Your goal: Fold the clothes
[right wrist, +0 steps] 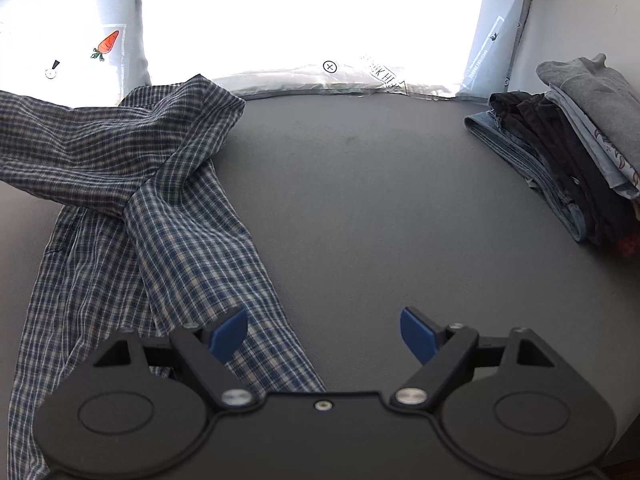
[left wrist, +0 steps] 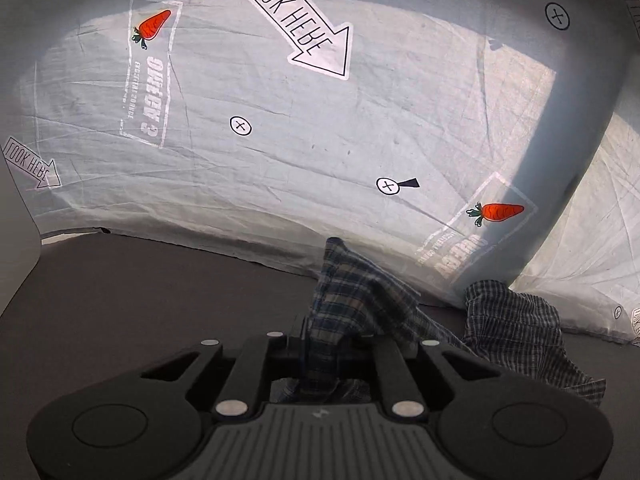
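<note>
You have open grey worktop (right wrist: 360, 208) ahead of your right hand-held gripper (right wrist: 324, 334), bounded at the far edge by the printed white sheet (right wrist: 304, 80) and at the right by a stack of folded clothes (right wrist: 568, 168) against the wall. The plaid shirt (right wrist: 160, 208) sprawls across the left part (1 sleeve crosses over the body). Your right jaws stand wide apart, holding nothing, the left blue pad (right wrist: 229, 336) above the shirt's edge. Your left hand-held gripper (left wrist: 320, 364) is clamped on a raised fold of the shirt (left wrist: 360, 300).
</note>
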Tool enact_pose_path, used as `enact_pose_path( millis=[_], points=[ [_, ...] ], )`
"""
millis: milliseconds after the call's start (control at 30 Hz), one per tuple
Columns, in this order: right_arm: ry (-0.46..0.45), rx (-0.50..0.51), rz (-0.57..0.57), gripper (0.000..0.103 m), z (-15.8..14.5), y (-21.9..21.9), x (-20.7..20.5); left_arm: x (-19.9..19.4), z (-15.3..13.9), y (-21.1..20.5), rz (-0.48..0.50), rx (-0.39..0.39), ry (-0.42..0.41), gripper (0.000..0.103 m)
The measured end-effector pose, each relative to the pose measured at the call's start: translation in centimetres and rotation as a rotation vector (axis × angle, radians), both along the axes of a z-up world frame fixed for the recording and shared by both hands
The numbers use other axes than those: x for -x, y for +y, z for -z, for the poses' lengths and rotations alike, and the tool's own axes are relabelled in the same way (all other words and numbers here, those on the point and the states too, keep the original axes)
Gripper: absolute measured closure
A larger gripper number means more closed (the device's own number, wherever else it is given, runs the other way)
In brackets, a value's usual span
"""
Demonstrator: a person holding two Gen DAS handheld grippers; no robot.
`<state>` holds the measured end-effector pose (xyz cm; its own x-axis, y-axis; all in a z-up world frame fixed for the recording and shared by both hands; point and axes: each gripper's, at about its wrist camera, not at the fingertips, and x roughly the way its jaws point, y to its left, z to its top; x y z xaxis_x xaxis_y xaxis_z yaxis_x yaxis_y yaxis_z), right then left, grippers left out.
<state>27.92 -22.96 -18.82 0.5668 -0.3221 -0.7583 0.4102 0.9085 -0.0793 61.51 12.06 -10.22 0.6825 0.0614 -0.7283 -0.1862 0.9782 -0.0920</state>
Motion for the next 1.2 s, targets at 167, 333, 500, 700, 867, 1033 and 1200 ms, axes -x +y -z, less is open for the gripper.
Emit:
enact_pose_path(
  millis=[167,333,500,700,867,1033,1200],
  points=[
    [-0.011,-0.025,0.003,0.019,0.0,-0.2,0.4,2.7,6.8,1.9,-0.047,-0.005,0.196,0.066],
    [-0.025,-0.05,0.001,0.019,0.0,-0.4,0.9,8.1,9.2,3.1,-0.074,-0.01,0.239,0.041],
    [-0.028,-0.063,-0.043,0.019,0.1,0.0,1.6,14.1,10.3,3.5,-0.081,0.046,0.268,0.039],
    [-0.014,-0.058,-0.092,0.019,0.7,0.4,3.4,20.7,10.9,0.2,0.053,0.036,0.31,0.032],
    [0.005,-0.085,-0.109,0.019,1.4,0.5,5.4,25.2,11.2,-3.9,0.178,0.022,0.354,0.031],
    [0.024,-0.09,-0.151,0.02,2.0,1.0,7.0,29.0,12.0,-7.9,0.31,-0.067,0.382,0.028],
    [0.008,-0.112,-0.209,0.041,2.0,1.5,8.7,31.0,13.2,-9.5,0.347,-0.1,0.422,0.027]
  ],
)
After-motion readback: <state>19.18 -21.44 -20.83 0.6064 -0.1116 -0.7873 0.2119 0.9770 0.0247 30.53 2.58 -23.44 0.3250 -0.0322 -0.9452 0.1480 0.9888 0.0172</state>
